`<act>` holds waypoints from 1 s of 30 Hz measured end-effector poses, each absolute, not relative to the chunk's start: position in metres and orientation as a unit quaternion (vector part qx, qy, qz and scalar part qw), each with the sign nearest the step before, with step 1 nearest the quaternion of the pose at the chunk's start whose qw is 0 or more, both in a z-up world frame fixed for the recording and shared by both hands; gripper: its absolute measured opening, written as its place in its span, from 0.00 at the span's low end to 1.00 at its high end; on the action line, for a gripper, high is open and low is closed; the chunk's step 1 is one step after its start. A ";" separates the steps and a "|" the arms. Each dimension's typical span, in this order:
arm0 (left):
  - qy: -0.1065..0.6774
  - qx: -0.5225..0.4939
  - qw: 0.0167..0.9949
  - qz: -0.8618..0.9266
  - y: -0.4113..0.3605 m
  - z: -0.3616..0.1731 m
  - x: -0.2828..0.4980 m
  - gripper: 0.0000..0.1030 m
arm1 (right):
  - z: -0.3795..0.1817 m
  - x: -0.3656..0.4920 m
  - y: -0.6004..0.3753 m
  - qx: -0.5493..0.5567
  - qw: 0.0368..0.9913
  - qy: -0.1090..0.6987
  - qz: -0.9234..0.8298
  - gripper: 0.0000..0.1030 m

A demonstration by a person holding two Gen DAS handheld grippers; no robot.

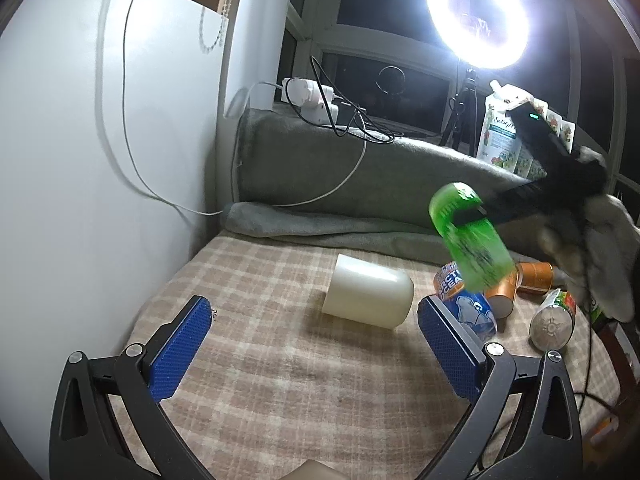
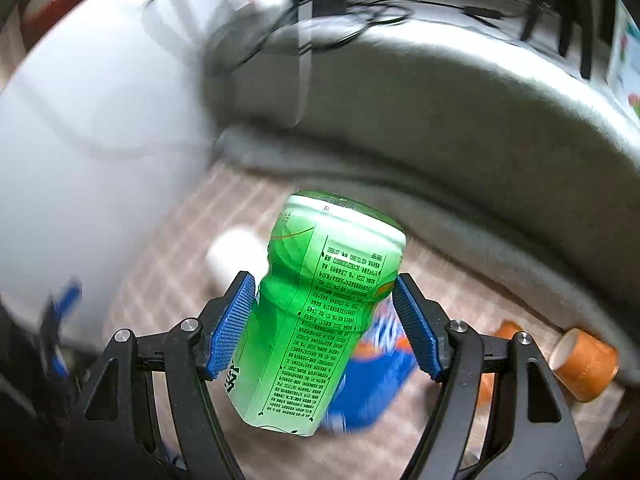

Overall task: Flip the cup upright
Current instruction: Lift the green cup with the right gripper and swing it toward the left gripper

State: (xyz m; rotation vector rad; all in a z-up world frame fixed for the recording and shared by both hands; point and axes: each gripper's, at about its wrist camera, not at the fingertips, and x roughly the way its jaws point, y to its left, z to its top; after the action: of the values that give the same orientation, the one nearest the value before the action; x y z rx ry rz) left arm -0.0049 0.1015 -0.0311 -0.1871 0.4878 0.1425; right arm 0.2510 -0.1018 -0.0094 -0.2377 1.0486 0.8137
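A green printed cup (image 2: 316, 312) is held tilted in the air between the blue pads of my right gripper (image 2: 324, 320), which is shut on it. In the left wrist view the same green cup (image 1: 470, 236) hangs above the plaid cloth with the right gripper's black finger across it. My left gripper (image 1: 316, 336) is open and empty, low over the cloth. A white cup (image 1: 368, 298) lies on its side just beyond its fingertips.
A blue printed cup (image 1: 466, 304), two orange cups (image 1: 534, 278) and a clear bottle (image 1: 554, 320) lie at the right on the plaid cloth (image 1: 260, 360). A white wall (image 1: 100, 160) stands left, a grey cushion (image 1: 360, 176) behind, with a ring light (image 1: 478, 14) above.
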 end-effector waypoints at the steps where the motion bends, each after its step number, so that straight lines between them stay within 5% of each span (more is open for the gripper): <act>1: 0.243 -0.092 0.963 0.068 0.101 -0.031 -0.005 0.99 | -0.012 0.240 -0.100 -0.127 0.774 0.487 0.385 0.72; 17: 0.262 -0.065 0.962 0.035 0.084 -0.031 -0.017 0.99 | -0.096 0.070 -0.071 -0.491 0.598 0.417 0.478 0.72; 30: 0.284 -0.054 0.957 -0.003 0.085 -0.033 -0.016 0.99 | -0.088 0.065 -0.067 -0.451 0.598 0.425 0.508 0.75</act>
State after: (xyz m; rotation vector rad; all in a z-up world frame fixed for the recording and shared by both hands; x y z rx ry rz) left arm -0.0162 0.0851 -0.0335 -0.1093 0.5767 -0.0062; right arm 0.0651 -0.0671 -0.0877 -1.0468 0.9864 1.1779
